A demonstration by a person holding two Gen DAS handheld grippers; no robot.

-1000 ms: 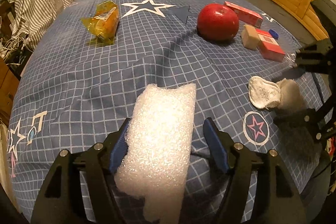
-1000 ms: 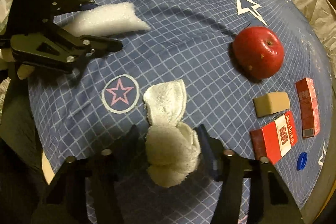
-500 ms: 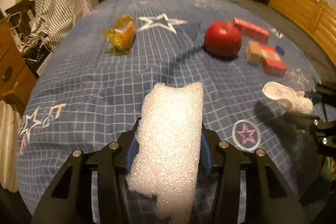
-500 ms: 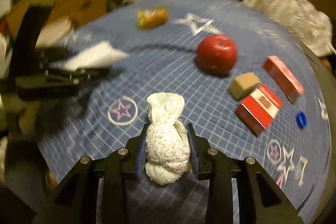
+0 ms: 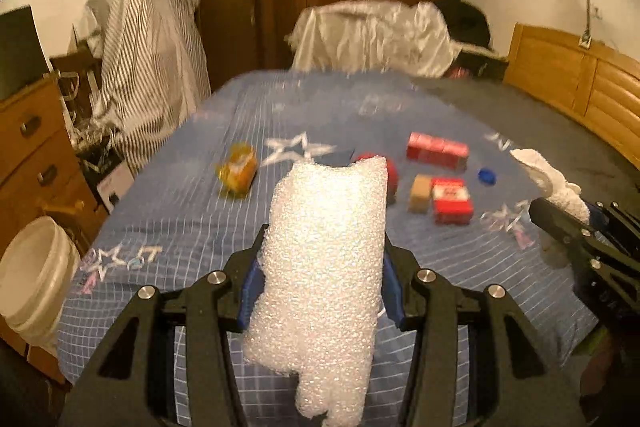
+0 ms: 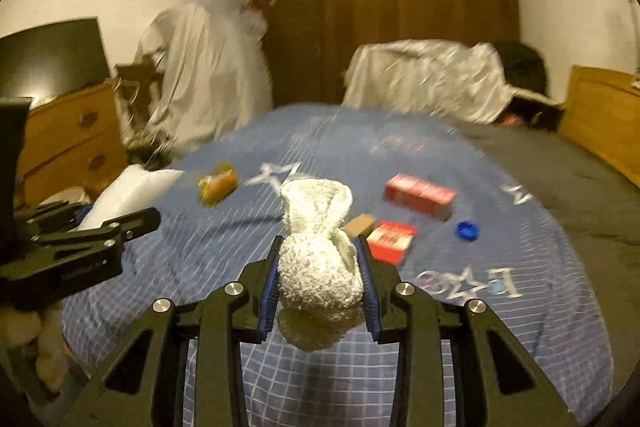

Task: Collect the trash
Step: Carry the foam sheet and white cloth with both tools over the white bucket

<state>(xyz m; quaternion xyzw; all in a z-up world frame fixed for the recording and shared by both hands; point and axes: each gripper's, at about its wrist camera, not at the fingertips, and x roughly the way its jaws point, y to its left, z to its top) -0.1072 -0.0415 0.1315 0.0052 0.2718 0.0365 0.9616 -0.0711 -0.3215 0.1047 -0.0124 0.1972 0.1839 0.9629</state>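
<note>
My left gripper (image 5: pixel 320 267) is shut on a white foam sheet (image 5: pixel 324 275) and holds it above the blue checked bedspread (image 5: pixel 180 211). My right gripper (image 6: pixel 320 263) is shut on a knotted white cloth (image 6: pixel 320 259), lifted off the bed. The cloth also shows at the right of the left wrist view (image 5: pixel 552 183). The foam sheet shows at the left of the right wrist view (image 6: pixel 128 191). On the bed lie a yellow wrapper (image 5: pixel 238 169), a red apple (image 5: pixel 392 175) mostly hidden behind the foam, two red boxes (image 5: pixel 438 149) (image 5: pixel 452 201), a tan block (image 5: pixel 420 193) and a blue cap (image 5: pixel 486 175).
A white bucket (image 5: pixel 36 275) stands on the floor left of the bed, beside a wooden dresser (image 5: pixel 32 147). Striped cloth (image 5: pixel 152 67) drapes furniture at the back left. A white sheet (image 5: pixel 372 39) lies at the bed's far end. A wooden headboard (image 5: pixel 576 83) runs along the right.
Both grippers closed on their items, then rose and tilted up, lifting the foam sheet and the cloth off the bed. The room's far wall has come into view.
</note>
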